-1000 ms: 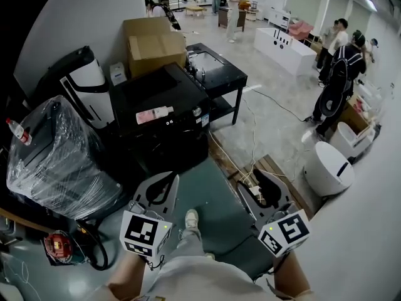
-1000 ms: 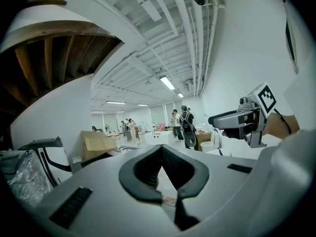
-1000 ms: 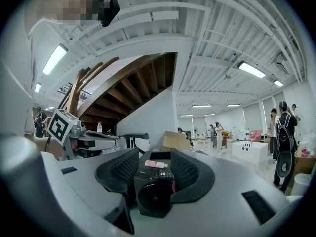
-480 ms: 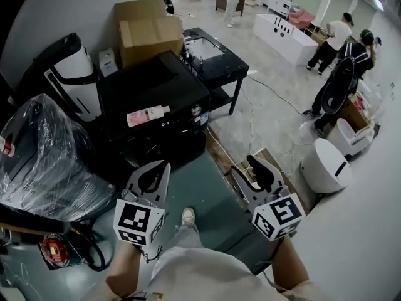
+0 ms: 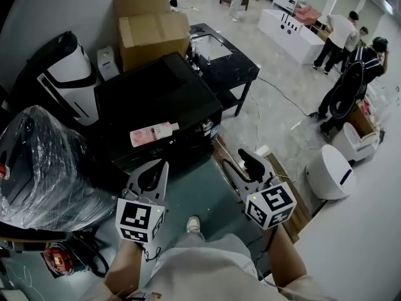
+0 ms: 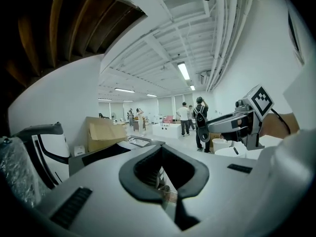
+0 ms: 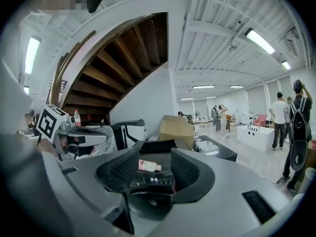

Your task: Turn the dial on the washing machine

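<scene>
Over the last second we have stepped in toward the washing machine [image 5: 156, 96]. It now sits larger and nearer the middle of the head view, and both hand-held grippers have come up closer to its front edge. We judge this to be the approach only: neither tool touches the machine yet, so the dial is still unturned.

The left hand-held gripper [image 5: 164, 163] hangs just in front of the machine's left front corner. Its fingertips look closed together and it carries nothing. The machine stands straight ahead of us, with its control strip [image 7: 154, 179] along the top front edge showing a lit display. The dial should be on that strip, but we cannot pick it out for sure.

The right hand-held gripper [image 5: 241, 165] is in front of the machine's right front corner. Its jaws are released, and only the far-off control strip shows in the gap between them.

We count:
- one plastic-wrapped bundle [image 5: 44, 162], left of the machine
- two hand-held grippers
- one washing machine
- one pink bottle [image 5: 153, 134], lying on the machine's lid
- one cardboard box [image 5: 153, 33], behind the machine
- one black side table [image 5: 229, 64], to the right of the machine
</scene>
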Demonstrator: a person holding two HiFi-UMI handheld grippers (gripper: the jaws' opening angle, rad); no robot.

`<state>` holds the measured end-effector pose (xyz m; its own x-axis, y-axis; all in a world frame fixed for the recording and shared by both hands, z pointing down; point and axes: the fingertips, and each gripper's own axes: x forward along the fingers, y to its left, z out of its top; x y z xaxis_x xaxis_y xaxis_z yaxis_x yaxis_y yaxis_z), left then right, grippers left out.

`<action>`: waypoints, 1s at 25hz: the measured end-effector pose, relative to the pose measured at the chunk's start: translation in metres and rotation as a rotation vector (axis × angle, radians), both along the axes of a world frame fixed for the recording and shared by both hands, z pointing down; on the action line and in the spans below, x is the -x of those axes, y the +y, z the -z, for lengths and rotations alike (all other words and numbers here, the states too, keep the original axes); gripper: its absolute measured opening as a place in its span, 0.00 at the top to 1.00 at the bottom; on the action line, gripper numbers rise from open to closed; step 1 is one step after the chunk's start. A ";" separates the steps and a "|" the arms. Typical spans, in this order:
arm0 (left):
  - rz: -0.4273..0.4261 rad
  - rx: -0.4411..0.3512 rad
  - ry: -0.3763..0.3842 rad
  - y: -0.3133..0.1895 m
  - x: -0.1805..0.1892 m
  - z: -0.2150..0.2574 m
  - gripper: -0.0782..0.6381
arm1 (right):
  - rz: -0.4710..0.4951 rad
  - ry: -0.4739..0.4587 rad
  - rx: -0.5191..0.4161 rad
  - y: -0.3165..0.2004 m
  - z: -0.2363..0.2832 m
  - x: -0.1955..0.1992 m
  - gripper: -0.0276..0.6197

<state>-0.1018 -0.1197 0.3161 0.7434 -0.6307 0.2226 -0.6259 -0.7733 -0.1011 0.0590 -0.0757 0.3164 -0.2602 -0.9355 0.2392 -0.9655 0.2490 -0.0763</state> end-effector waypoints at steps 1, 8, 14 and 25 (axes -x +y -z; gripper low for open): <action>0.004 0.002 0.002 -0.008 0.000 -0.001 0.87 | 0.007 0.006 0.003 -0.009 -0.002 0.001 0.61; 0.030 0.034 0.001 -0.043 -0.005 -0.014 0.86 | 0.078 0.032 0.037 -0.056 -0.017 -0.002 0.61; 0.090 0.050 -0.012 -0.062 -0.020 -0.019 0.86 | 0.139 0.040 0.067 -0.088 -0.027 -0.019 0.61; 0.330 0.067 -0.031 -0.083 -0.048 -0.054 0.86 | 0.304 0.088 0.084 -0.146 -0.068 -0.068 0.62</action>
